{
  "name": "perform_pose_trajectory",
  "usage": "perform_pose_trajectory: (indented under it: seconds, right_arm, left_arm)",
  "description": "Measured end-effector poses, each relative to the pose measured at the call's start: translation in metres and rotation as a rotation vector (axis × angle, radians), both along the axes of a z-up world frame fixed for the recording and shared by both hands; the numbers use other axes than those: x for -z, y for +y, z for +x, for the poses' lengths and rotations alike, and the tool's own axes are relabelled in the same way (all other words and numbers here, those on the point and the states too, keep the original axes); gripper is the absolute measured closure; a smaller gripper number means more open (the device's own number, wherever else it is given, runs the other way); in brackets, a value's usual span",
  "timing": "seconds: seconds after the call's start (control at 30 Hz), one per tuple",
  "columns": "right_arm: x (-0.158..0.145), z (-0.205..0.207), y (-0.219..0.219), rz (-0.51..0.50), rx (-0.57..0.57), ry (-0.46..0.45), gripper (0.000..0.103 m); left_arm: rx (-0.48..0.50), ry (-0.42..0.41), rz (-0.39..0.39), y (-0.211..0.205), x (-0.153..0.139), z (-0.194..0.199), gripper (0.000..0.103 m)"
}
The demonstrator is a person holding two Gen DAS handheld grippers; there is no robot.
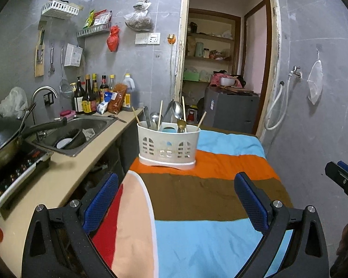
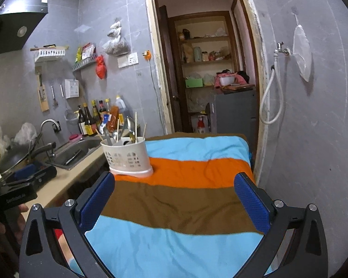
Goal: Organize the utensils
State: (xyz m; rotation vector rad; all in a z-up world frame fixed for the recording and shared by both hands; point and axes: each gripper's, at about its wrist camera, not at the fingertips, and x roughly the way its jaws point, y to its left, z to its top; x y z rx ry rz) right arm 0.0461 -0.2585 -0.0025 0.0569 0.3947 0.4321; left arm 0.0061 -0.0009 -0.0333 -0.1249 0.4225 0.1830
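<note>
A white slotted utensil holder stands on the orange stripe of a striped cloth. Spoons, a ladle and wooden chopsticks stick up out of it. My left gripper hangs open above the brown stripe, short of the holder, nothing between its blue pads. In the right wrist view the holder stands at the cloth's left edge. My right gripper is wide open and empty, to the right of the holder. Its tip shows in the left wrist view, at the right edge.
A kitchen counter runs along the left with a sink, a wok on a hob and several sauce bottles. An open doorway with shelves lies behind the table. A hose hangs on the right wall.
</note>
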Motion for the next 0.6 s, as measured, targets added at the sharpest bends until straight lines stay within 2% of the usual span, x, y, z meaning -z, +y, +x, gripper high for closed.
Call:
perform_pose_trajectory:
  seconds: [0.3,0.6]
  right_arm:
    - [0.003,-0.009,-0.011,-0.021,0.015,-0.008,0.0]
    - [0.004,-0.01,-0.014,-0.017,0.018,-0.007,0.0]
  left_arm:
    - [0.002,-0.046,-0.028,-0.01,-0.004,-0.011,0.005]
    - [0.001,-0.048,-0.025,-0.011,-0.005,-0.01,0.005]
